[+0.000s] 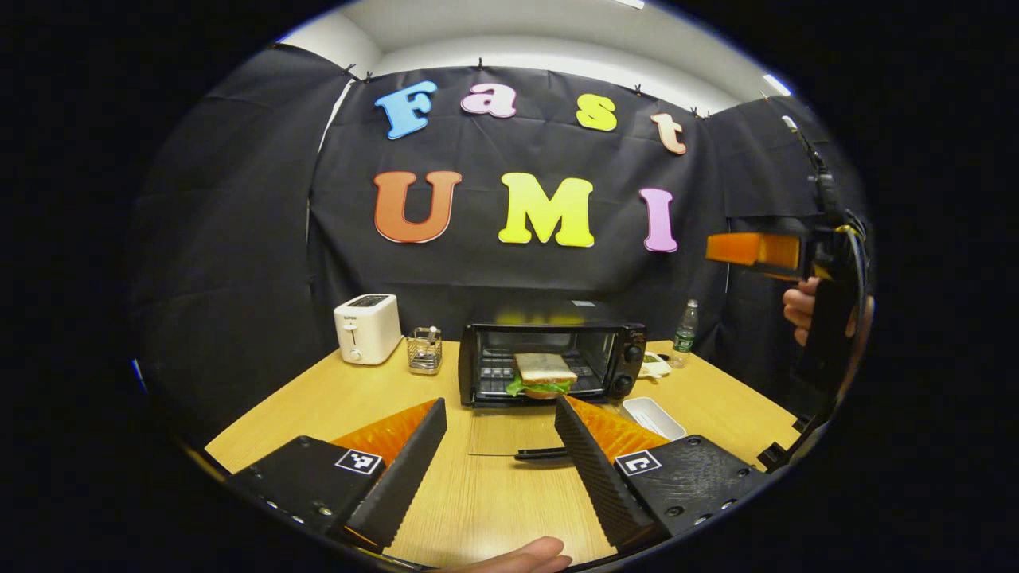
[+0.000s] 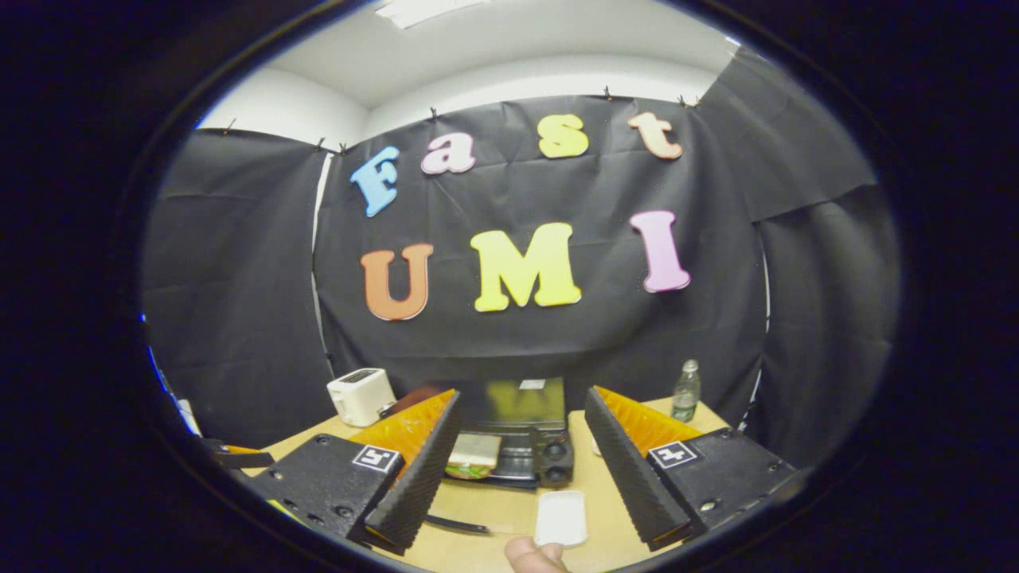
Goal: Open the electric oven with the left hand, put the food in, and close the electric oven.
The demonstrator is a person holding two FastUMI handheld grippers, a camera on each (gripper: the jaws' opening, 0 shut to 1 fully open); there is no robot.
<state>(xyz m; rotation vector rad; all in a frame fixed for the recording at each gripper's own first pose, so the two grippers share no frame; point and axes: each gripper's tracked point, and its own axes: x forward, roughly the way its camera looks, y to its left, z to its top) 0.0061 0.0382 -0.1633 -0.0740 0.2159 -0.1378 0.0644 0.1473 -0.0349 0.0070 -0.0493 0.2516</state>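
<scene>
Nearest the lens in the left gripper view, a fingertip (image 1: pixel 521 557) pokes in at the bottom edge, and just beyond it the left gripper (image 1: pixel 500 430) hangs over the wooden table (image 1: pixel 318 406) with its fingers spread wide and nothing between them. Past the fingers the electric oven (image 1: pixel 551 358) stands at the middle of the table, its glass door (image 1: pixel 517 434) folded down flat toward the near side, the dark handle (image 1: pixel 541 454) at the door's near edge. The sandwich (image 1: pixel 544 375) sits on the rack inside the oven, lettuce showing at its near edge. A white toaster (image 1: pixel 366 328) stands far left, a small wire holder (image 1: pixel 424 350) between it and the oven. A white tray (image 1: pixel 653 417) lies just right of the door, and a bottle (image 1: pixel 684 333) stands far right. At the right edge a hand (image 1: pixel 798 312) holds the other gripper raised high, well above the table.

In the right gripper view, the right gripper (image 2: pixel 521 430) is also wide open and holds nothing, up above the oven (image 2: pixel 517 446) and looking down on its top. The sandwich (image 2: pixel 474 455) shows between the fingers, with the white tray (image 2: pixel 560 517) nearer and the bottle (image 2: pixel 685 391) far right.
</scene>
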